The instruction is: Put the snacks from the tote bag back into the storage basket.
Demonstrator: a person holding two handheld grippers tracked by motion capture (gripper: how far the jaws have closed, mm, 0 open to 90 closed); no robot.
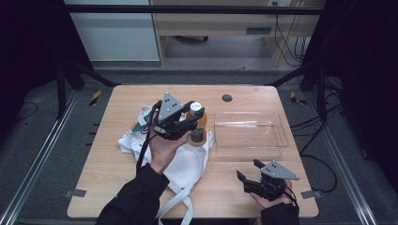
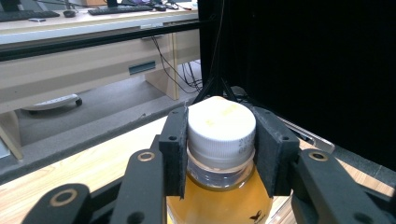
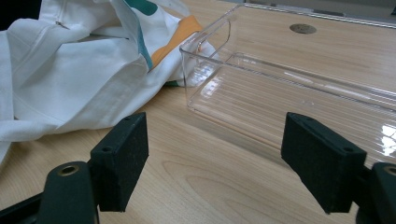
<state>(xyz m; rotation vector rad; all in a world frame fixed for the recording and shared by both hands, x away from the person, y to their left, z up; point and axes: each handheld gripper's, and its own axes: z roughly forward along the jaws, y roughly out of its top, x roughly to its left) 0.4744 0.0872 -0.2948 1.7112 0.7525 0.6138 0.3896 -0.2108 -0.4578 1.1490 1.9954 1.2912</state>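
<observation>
One bottle [image 2: 219, 158] stands upright, cap upward, clamped at its neck by the left gripper [image 2: 219, 149]; right gripper [image 3: 224, 158] fingers spread.

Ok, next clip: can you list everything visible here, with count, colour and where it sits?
bottle: one, amber liquid, white cap, clamped at the cap between the left gripper's pads, above the cloth bag
dark round thing: one, dark grey, on the cloth bag right beside the bottle; what it is I cannot tell
cloth bag: one, white with green and orange print, crumpled left of centre on the table
clear tray: one, transparent, empty, right of the bag
table: one, light wood
left gripper: one, black, shut on the bottle
right gripper: one, black, open, low at the table's near right
</observation>
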